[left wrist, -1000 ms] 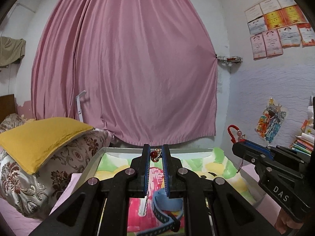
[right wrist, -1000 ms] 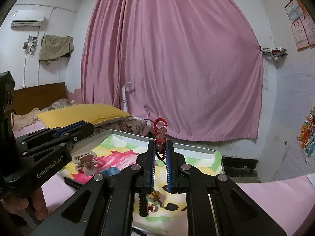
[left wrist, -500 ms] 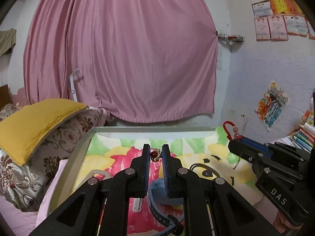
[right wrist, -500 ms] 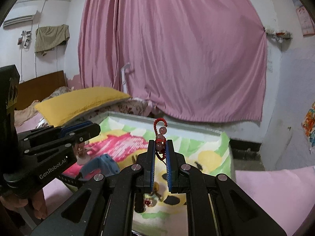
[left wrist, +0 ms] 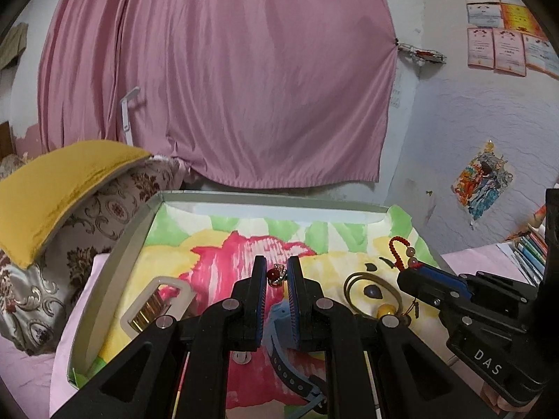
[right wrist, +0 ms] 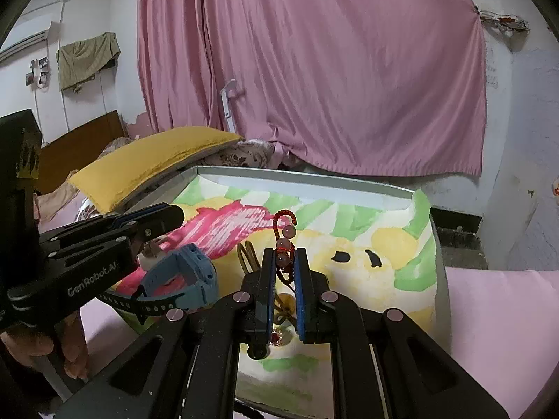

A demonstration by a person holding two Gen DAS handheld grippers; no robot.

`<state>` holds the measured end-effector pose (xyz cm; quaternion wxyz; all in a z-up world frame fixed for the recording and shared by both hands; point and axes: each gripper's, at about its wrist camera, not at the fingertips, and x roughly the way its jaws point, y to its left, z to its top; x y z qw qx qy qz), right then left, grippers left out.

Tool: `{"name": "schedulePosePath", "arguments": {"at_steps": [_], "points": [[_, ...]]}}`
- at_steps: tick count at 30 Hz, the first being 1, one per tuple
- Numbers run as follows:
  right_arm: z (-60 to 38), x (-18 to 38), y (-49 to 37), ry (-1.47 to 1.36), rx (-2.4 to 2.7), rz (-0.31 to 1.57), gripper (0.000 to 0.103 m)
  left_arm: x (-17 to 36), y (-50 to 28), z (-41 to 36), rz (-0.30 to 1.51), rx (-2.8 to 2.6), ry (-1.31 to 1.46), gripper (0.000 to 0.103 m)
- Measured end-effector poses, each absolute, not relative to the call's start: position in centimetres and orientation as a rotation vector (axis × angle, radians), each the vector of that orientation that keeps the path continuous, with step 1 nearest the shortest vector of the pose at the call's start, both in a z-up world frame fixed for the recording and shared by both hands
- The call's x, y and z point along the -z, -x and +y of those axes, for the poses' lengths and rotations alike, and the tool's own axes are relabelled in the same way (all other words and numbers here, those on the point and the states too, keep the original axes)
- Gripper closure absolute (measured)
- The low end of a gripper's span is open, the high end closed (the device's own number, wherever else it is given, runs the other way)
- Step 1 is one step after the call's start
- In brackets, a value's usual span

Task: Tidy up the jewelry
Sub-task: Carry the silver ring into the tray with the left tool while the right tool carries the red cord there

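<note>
Left gripper nipped shut on small red-stone trinket, right gripper clamped on red bead strand, both raised over painted tray, probably for placing beside blue watch and bangle

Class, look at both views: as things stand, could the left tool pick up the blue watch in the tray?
Probably not yet. The left tool is shut on a small red-stone trinket, so it must release that first; the blue watch lies uncovered just below.
</note>
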<state>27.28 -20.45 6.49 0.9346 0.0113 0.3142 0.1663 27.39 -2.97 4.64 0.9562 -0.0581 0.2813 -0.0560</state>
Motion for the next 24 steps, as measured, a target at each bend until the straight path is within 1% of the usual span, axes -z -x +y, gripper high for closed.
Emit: {"name": "schedulePosePath", "arguments": {"at_steps": [15,24], "points": [[-20.2,-4.7,-28.6,-0.052,-0.367,0.764,0.094,-2.8,-29.2,-1.8,0.711,0.098,0.174,0.092],[-20.1,-4.6,-28.5,-0.055,-0.380,0.771,0.093,-2.7,-29.4,-1.6,0.729,0.088,0.174,0.092]]}}
